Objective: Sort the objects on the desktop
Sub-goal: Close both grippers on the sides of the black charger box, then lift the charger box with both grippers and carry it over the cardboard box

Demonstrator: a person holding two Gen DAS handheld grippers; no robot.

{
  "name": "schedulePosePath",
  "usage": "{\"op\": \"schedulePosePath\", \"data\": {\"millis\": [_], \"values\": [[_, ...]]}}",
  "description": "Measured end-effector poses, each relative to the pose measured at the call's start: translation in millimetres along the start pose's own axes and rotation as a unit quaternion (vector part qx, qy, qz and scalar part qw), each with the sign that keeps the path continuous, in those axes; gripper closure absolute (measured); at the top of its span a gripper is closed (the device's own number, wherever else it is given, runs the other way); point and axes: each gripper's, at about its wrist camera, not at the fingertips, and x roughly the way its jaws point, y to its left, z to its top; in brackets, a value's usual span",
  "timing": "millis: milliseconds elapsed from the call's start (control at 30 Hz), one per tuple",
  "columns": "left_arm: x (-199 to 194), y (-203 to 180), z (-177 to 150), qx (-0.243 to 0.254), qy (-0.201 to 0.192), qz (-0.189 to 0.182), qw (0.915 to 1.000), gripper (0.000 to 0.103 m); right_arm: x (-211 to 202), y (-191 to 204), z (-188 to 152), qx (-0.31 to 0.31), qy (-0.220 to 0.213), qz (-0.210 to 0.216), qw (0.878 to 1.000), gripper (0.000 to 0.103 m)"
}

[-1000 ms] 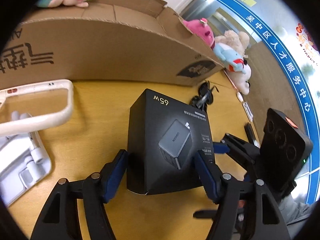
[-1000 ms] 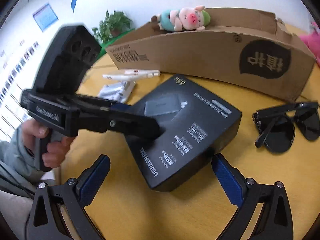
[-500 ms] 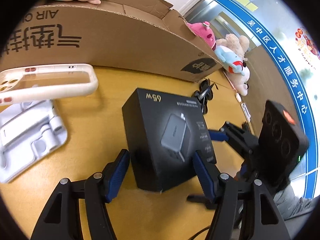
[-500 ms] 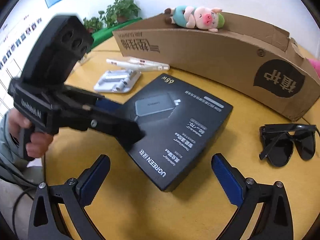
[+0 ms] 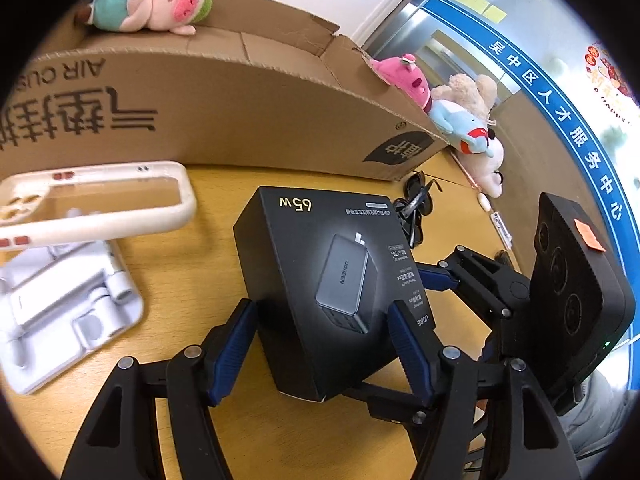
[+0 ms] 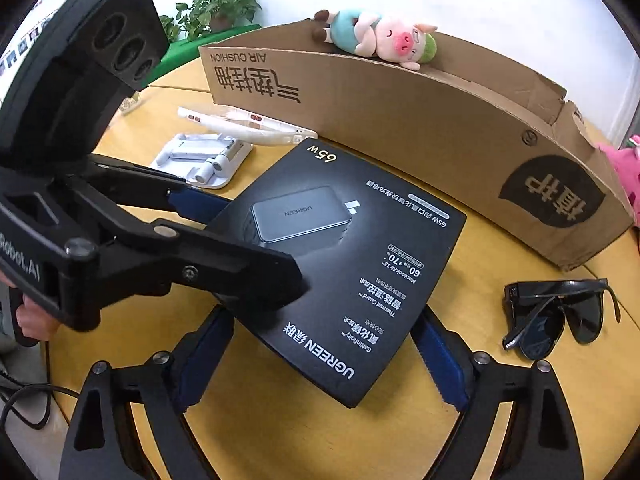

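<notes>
A black UGREEN 65W charger box (image 5: pixel 328 280) (image 6: pixel 352 264) is held above the yellow table (image 5: pixel 208 200). My left gripper (image 5: pixel 324 344) is shut on the box's near corner, its blue pads on two sides. My right gripper (image 6: pixel 320 352) is closed on the other corner of the box; it also shows in the left wrist view (image 5: pixel 480 280). The left gripper shows in the right wrist view (image 6: pixel 224 248), clamped on the box's left edge. Black sunglasses (image 6: pixel 556 312) lie on the table to the right.
A long cardboard box (image 6: pixel 420 120) stands behind, with a plush pig (image 6: pixel 380 38) on top. A cream phone case (image 5: pixel 96 200) leans on a white plastic tray (image 5: pixel 68 304) at the left. Plush toys (image 5: pixel 460 116) lie past the carton's right end.
Both grippers have closed in on the charger box and it has been lifted and tilted slightly. The right gripper's jaws narrowed from wide open onto the box corner.
</notes>
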Motion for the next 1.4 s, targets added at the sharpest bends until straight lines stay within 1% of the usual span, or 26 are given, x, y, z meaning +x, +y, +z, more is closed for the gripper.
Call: {"op": "schedulePosePath", "data": {"millis": [100,167,267,433,500,600,767,833,933,1000,1167,1233,1267,1333,1400], "values": [[-6,4,-3,-0.005,-0.003,0.01,0.9999,0.036,2,6,4,-0.002,-0.002,0.002,1.0,0.014],[-6,10,-5,-0.019,0.004,0.008,0.9998,0.036,4,11,5,-0.002,0.002,0.005,1.0,0.014],[-8,14,-7,-0.029,0.003,0.002,0.9996,0.036,7,16,5,0.0,0.005,0.002,1.0,0.014],[-6,14,-6,-0.026,-0.006,0.004,0.9996,0.036,10,19,6,-0.005,0.013,-0.008,1.0,0.014],[-7,11,-5,-0.018,-0.007,0.011,0.9998,0.036,11,21,9,0.002,0.011,-0.013,1.0,0.014],[-17,5,-4,-0.002,-0.022,0.019,0.9996,0.036,7,25,9,0.013,0.001,-0.018,1.0,0.014],[-47,-14,11,0.023,-0.07,0.025,0.9969,0.036,-23,28,25,0.007,-0.044,-0.029,0.999,0.014],[-60,-26,21,0.042,-0.091,0.034,0.9943,0.036,-35,27,34,0.002,-0.063,-0.034,0.997,0.014],[-81,-44,39,0.073,-0.123,0.049,0.9885,0.036,-59,25,51,-0.013,-0.104,-0.044,0.993,0.014],[-92,-55,54,0.099,-0.137,0.057,0.984,0.036,-75,23,66,-0.022,-0.133,-0.054,0.989,0.014],[-118,-75,95,0.138,-0.173,0.048,0.9741,0.036,-108,8,106,-0.04,-0.186,-0.075,0.979,0.014],[-128,-82,111,0.153,-0.188,0.048,0.969,0.036,-119,2,121,-0.043,-0.2,-0.078,0.976,0.014],[-133,-84,119,0.16,-0.196,0.045,0.9665,0.036,-125,-2,131,-0.03,-0.205,-0.097,0.974,0.014],[-145,-88,136,0.178,-0.207,0.038,0.9613,0.036,-138,-8,152,-0.038,-0.216,-0.102,0.97,0.014],[-156,-91,154,0.184,-0.217,0.028,0.9583,0.036,-148,-13,169,-0.046,-0.23,-0.106,0.966,0.014]]}}
